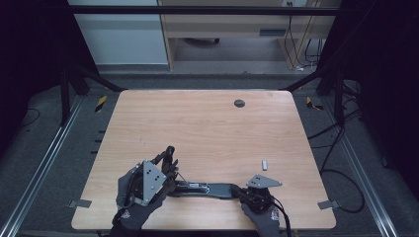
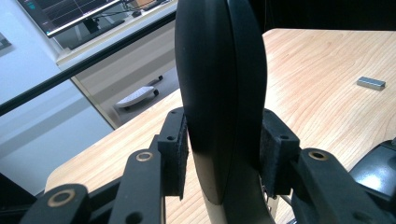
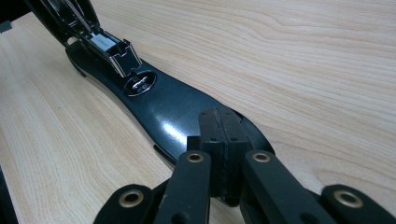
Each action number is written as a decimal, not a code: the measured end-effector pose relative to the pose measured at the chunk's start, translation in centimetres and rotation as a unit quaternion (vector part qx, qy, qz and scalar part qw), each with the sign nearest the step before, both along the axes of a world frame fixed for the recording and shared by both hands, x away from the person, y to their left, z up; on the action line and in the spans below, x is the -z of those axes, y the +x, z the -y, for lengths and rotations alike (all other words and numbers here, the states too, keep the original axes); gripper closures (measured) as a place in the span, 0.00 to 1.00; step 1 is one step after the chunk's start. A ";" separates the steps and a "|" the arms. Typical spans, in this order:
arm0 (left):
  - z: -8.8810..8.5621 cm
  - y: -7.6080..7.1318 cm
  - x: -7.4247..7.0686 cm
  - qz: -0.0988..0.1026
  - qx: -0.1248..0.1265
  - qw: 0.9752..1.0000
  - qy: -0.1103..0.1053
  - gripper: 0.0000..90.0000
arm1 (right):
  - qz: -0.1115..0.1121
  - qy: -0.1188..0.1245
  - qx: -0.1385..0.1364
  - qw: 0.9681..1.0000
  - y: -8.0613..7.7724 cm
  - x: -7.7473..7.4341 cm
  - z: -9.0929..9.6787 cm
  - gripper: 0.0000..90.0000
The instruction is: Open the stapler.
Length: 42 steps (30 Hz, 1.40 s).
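Stapler [image 1: 212,189]: black, glossy, opened out flat near the front edge of the table [image 1: 207,123]. Its long axis runs left–right in the high view, roughly parallel to that edge.

Base [image 3: 163,112]: smooth curved plastic, shiny, widening to a rounded end. It carries an oval metal anvil [image 3: 140,85]. Beyond the anvil lies the open metal magazine [image 3: 109,49], bright steel channel, squared end.

Top arm [image 2: 219,93]: matte black, rounded, rising upright in the left gripper view.

Left hand-held gripper [image 2: 224,149]: pads clamp the top arm from both sides, jaws partly spread around it. Gloved hand [image 1: 136,197] behind it.

Right hand-held gripper [image 3: 224,135]: jaws fully closed, pads pressed together, tips resting on the rounded end of the base.

Table: light wood grain, rounded corners. Small grey metal block [image 1: 265,164] lies near the right hand-held gripper, apart from the stapler.
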<state>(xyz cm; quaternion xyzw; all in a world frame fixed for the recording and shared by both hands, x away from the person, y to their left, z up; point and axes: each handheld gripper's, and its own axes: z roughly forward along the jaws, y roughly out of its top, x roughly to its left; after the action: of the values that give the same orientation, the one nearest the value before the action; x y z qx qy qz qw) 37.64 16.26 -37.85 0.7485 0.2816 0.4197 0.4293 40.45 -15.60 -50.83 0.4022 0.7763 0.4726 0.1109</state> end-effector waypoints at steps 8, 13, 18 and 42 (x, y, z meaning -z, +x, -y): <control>-0.8 0.0 0.0 -0.003 -0.004 1.000 -0.012 0.64 | 0.002 -0.001 0.000 1.000 0.0 0.0 0.0 1.00; -1.3 0.0 0.0 -0.004 -0.009 1.000 -0.018 0.64 | 0.001 0.000 0.000 1.000 0.0 0.0 0.0 1.00; -1.8 0.0 0.0 -0.008 -0.013 1.000 -0.024 0.64 | 0.001 0.000 0.000 1.000 0.0 0.0 0.0 1.00; -3.9 -0.5 0.3 -0.010 -0.021 0.998 -0.063 0.64 | -0.003 0.003 -0.002 1.000 0.0 0.0 -0.1 1.00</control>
<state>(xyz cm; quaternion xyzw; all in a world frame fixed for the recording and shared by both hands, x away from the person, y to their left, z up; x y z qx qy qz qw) 37.19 20.13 -38.17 0.7181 0.3274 0.4022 0.4642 40.50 -15.48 -50.79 0.4023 0.7760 0.4741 0.1059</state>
